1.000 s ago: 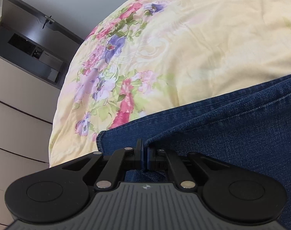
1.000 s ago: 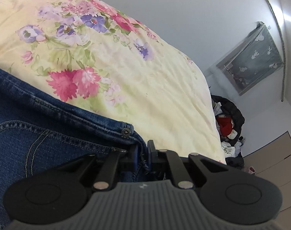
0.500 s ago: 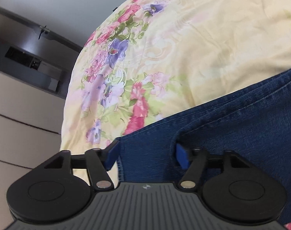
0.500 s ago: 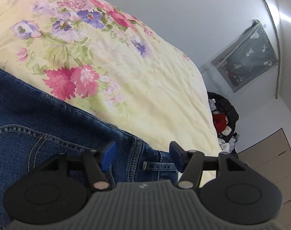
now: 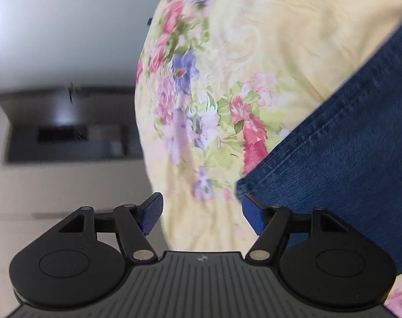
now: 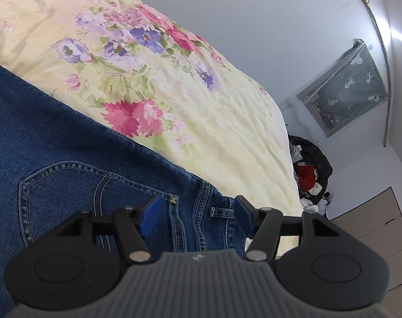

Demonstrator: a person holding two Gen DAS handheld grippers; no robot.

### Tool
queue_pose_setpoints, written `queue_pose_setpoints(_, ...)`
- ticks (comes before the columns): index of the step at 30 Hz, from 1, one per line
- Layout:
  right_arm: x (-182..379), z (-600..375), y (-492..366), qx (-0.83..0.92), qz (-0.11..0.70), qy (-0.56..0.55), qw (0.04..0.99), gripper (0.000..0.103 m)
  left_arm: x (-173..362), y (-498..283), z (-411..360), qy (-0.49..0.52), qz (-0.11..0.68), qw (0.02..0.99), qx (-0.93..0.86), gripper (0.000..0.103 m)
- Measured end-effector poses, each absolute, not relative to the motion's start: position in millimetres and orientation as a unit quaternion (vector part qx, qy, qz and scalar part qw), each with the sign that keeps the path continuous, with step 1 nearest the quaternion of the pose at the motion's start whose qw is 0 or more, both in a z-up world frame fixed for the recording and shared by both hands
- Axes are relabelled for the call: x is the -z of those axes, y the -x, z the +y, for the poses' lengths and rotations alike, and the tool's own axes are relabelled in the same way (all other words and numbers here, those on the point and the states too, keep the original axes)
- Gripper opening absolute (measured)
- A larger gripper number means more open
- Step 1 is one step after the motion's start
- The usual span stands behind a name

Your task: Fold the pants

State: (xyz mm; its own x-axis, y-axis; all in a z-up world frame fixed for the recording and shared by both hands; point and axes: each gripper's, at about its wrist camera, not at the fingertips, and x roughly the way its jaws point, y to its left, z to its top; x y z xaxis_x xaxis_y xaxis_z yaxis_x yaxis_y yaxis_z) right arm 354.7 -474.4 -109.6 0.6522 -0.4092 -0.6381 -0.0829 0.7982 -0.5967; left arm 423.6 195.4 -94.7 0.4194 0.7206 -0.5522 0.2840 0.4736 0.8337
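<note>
Evidently between folds: the jeans (image 6: 68,159) lie flat on the floral bedspread (image 6: 201,111), both the left claw (image 5: 201,213) and right claw (image 6: 194,213) spread wide and empty. Next, each needs fresh purchase on a denim edge.

Left tongs (image 5: 201,213) and right tongs (image 6: 194,213) both spread wide, blue pads (image 5: 150,213) apart, nothing between them.
</note>
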Motion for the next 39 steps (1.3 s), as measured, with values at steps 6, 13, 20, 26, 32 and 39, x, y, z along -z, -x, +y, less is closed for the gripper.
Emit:
queue_pose_setpoints(6, 107, -479, -346, 0.106, 0.413, 0.283, 0.859, 0.057, 51, -405, 249, -0.269, 0.506, 0.799, -0.181, 0.075)
queue_pose_setpoints(13, 117, -463, -340, 0.102, 0.422, 0.283, 0.855, 0.057, 48, -387, 313, -0.001, 0.458, 0.871, -0.176, 0.063)
queue_pose_setpoints(20, 136, -454, -346, 0.127, 0.442, 0.296, 0.837, 0.057, 92, -391, 351, 0.122, 0.436, 0.881, -0.139, 0.061)
queue_pose_setpoints(26, 148, -450, -355, 0.153, 0.449, 0.311, 0.823, 0.057, 115, -397, 367, 0.139, 0.432, 0.883, -0.121, 0.038)
queue_pose_setpoints(32, 153, -440, -362, 0.164, 0.448, 0.331, 0.814, 0.057, 114, -389, 368, 0.139, 0.420, 0.891, -0.105, 0.009)
queue_pose_setpoints(39, 152, -438, -355, 0.169, 0.446, 0.342, 0.810, 0.057, 74, -388, 326, 0.025, 0.357, 0.919, -0.167, 0.006)
